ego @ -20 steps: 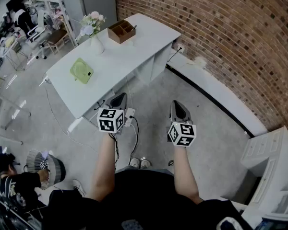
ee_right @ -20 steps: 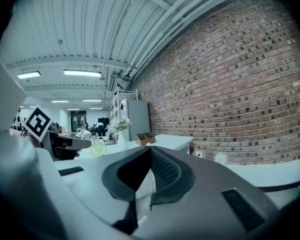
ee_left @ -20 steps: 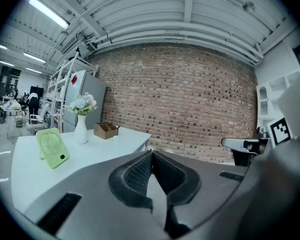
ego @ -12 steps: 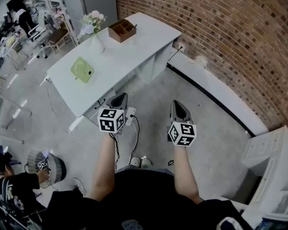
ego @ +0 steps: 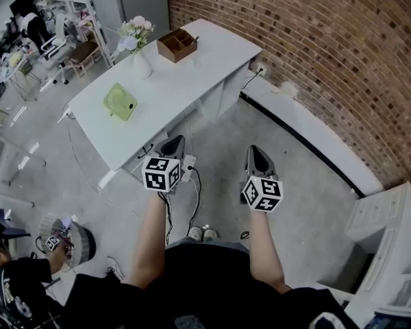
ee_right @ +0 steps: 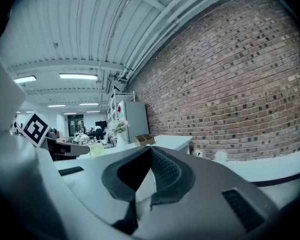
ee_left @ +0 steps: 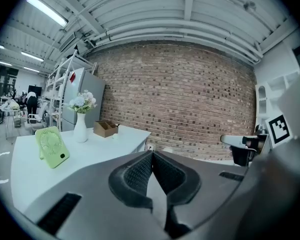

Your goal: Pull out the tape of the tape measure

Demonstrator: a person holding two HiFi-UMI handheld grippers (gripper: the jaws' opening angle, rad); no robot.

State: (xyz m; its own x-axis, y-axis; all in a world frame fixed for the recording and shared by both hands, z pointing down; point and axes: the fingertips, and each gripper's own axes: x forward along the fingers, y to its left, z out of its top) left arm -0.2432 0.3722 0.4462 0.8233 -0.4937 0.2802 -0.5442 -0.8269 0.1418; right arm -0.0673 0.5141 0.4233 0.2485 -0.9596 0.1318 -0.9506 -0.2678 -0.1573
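Nothing is begun: the left claw point(ego: 172, 142) and the right claw point(ego: 259, 153) are both pressed together and empty, short of the long white tabletop point(ego: 178, 81); no tape measure shows.

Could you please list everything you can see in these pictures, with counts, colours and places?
table: one, white, beside the brick wall
fan: one, light green, on the table
vase: one, white, holding flowers, on the table
organiser box: one, brown, table's far end
power strip: one, white, floor by the table
drawer unit: one, white, far right
tape measure: none in view
left gripper: one, grey, shut, empty
right gripper: one, grey, shut, empty
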